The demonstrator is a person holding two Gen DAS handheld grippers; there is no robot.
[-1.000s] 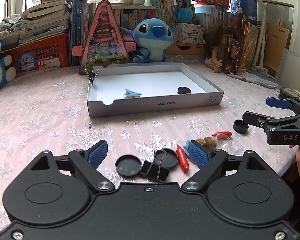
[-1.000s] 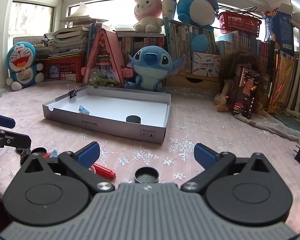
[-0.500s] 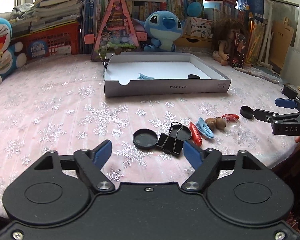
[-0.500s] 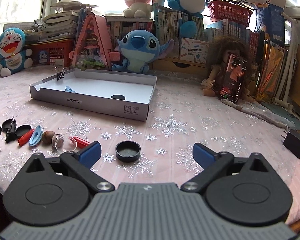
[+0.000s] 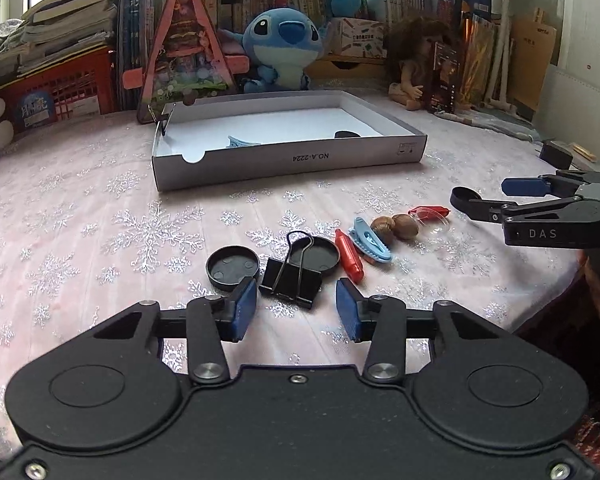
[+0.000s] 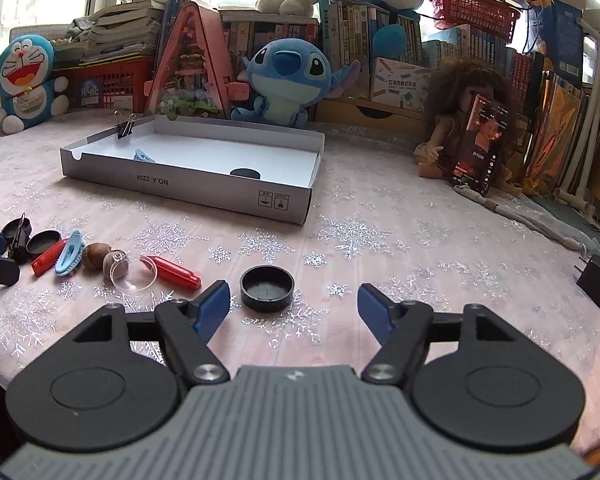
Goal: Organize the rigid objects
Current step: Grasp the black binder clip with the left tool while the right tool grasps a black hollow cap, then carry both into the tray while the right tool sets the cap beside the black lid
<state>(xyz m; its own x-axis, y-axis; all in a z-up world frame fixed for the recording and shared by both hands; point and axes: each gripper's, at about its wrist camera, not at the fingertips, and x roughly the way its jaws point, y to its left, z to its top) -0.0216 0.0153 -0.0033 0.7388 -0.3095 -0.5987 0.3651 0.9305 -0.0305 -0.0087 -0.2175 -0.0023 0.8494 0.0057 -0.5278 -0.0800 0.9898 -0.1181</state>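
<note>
My left gripper [image 5: 296, 312] hangs low over the table, its jaws closing. A black binder clip [image 5: 290, 282] lies just ahead of the blue pads [image 5: 244, 308], untouched. Beside the clip lie two black caps [image 5: 232, 266], a red tube [image 5: 350, 256], a blue hair clip [image 5: 372, 238] and two nuts [image 5: 396, 225]. My right gripper [image 6: 293, 310] is closing too. A black cap [image 6: 267, 288] sits just ahead of its fingertips, with a gap on both sides. The white box [image 5: 288, 158] holds a blue clip [image 5: 240, 142] and a black cap [image 5: 346, 135].
A red tube [image 6: 172, 274] and a clear dome [image 6: 134, 276] lie left of my right gripper. Plush toys, a doll [image 6: 456, 136], books and red baskets line the back. A black plug [image 6: 598, 286] sits at the right. The table edge runs just below both grippers.
Both pairs of jaws have narrowed, the left far more. The left gripper drew back from the binder clip, then came in low behind it. The right gripper pulled back, so its cap lies farther ahead.
</note>
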